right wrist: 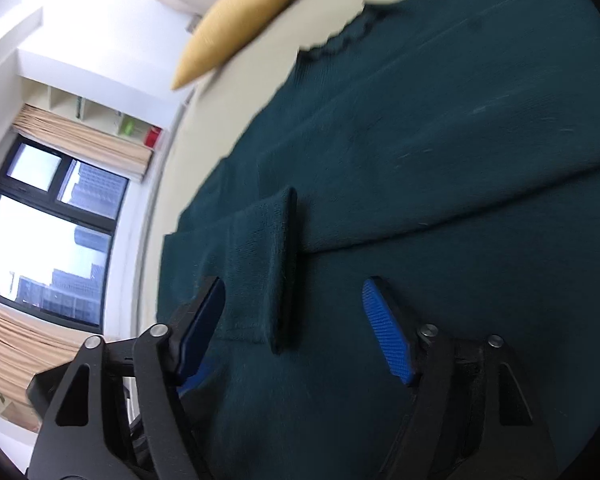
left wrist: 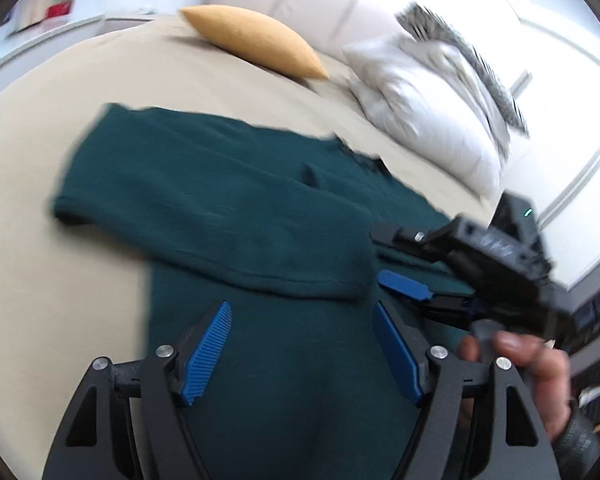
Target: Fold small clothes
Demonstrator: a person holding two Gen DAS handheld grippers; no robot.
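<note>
Both grippers hang spread wide over a dark green sweater on the beige bed

From the left: shelves with a red box sit far back, then a mustard cushion and white pillows lie beyond the sweater, apart from it. A sleeve is folded across the sweater's body. The left gripper is wide open and empty above the cloth; the right gripper, also wide open and holding nothing, straddles the sleeve's cuff, its black frame blocking part of the sweater's right side
</note>
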